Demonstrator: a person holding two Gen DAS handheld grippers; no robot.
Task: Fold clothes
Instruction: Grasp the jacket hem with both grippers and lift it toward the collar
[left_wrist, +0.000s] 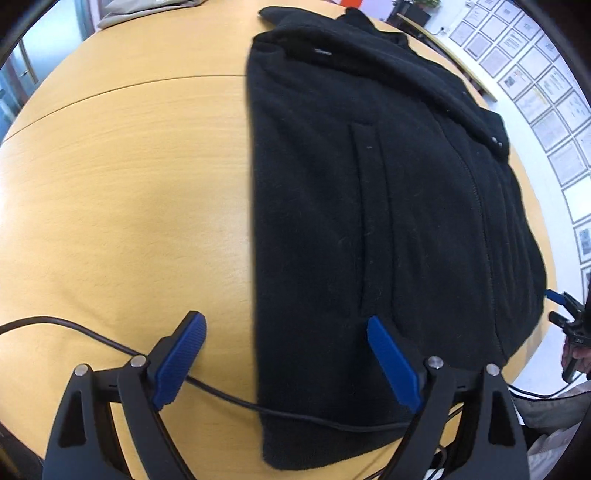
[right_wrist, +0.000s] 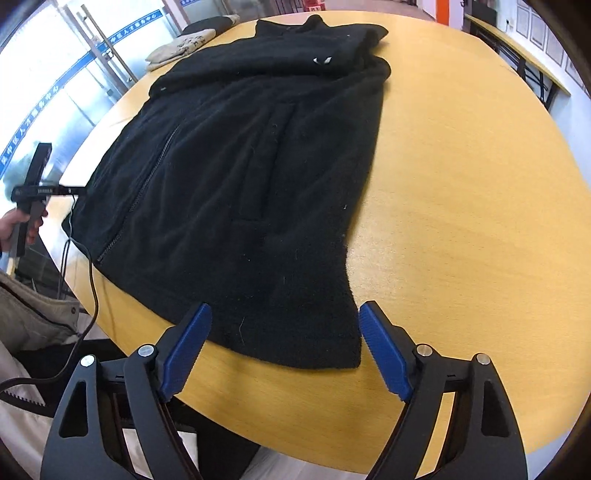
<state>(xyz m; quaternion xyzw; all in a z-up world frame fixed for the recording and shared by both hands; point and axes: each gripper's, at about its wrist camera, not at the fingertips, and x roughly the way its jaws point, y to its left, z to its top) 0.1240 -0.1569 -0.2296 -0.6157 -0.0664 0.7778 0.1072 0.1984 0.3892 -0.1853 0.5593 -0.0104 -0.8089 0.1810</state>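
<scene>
Both grippers, left gripper (left_wrist: 284, 360) and right gripper (right_wrist: 284, 347), hover released over black fleece jacket (right_wrist: 240, 192).

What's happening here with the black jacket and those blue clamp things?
A person is folding a black fleece jacket laid out on a round wooden table, using a hand-held gripper in each hand. The sleeves already look tucked in. The left hand-held gripper hangs open over one bottom corner of the hem, the right hand-held gripper open over the other. Neither has gripped the fabric yet. A black cable trails across the table.
</scene>
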